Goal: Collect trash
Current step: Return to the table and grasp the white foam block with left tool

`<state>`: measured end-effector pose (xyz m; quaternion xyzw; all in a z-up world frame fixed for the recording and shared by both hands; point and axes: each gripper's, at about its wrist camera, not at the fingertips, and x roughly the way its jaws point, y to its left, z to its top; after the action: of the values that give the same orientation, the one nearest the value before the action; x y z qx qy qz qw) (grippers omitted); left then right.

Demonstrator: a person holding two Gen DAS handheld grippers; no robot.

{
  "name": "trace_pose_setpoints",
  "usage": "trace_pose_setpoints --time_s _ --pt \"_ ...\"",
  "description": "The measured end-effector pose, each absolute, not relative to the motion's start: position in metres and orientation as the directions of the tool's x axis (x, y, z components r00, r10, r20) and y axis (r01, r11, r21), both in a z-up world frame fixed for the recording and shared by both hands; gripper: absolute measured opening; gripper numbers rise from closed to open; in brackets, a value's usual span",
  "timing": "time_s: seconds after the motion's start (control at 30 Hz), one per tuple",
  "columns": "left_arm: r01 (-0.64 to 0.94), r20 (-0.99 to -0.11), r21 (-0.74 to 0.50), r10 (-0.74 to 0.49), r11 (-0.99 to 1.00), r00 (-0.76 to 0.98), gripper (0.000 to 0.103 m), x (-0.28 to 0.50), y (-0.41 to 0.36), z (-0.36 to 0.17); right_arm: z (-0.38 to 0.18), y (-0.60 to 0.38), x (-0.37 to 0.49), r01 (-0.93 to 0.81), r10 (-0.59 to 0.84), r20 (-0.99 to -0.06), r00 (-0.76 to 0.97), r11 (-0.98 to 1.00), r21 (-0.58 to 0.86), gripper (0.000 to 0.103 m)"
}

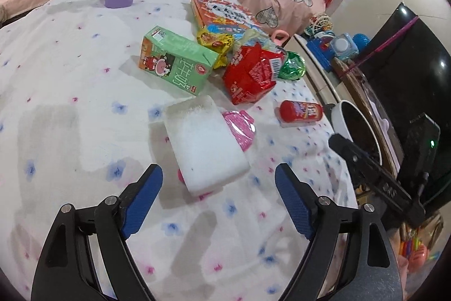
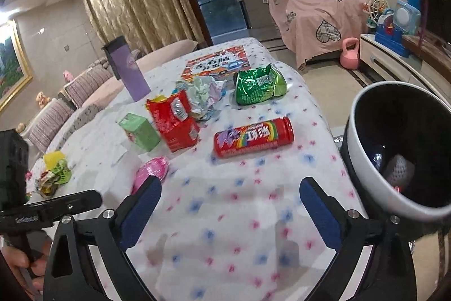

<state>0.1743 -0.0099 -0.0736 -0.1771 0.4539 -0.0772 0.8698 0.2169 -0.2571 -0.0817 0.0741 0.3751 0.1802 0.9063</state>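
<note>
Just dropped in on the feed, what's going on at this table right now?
A person is clearing trash off a flowered tablecloth with two hand-held grippers. Both the left gripper and right gripper are open and empty above the cloth. A red candy tube, a red snack bag and a green carton still lie there. The white bin waits at the table's edge.

Wrappers [image 2: 176, 122] lie on the table [image 2: 225, 216]; the can [image 2: 253, 137] right of them; the bin [image 2: 394, 148] beside it.
</note>
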Motion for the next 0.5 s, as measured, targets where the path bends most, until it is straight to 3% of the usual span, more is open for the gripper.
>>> trace_pose_setpoints --time_s 0.4,0.47,0.5 --pt "-0.044 -0.787 -0.381 -0.299 0.924 0.539 0.084 0.199 -0.009 -0.092 -0.11 -0.238 0.286 -0.312 0.351 -0.759 0.548 0.928 0.203 0.1" --pt "-0.032 -0.782 -0.377 -0.299 0.926 0.547 0.079 0.199 -0.009 -0.092 -0.113 -0.237 0.292 -0.314 0.351 -0.768 0.535 0.927 0.204 0.1" --pt "-0.028 -0.781 -0.375 -0.299 0.927 0.549 0.066 0.199 -0.011 -0.092 -0.113 -0.237 0.293 -0.316 0.351 -0.765 0.54 0.927 0.202 0.099"
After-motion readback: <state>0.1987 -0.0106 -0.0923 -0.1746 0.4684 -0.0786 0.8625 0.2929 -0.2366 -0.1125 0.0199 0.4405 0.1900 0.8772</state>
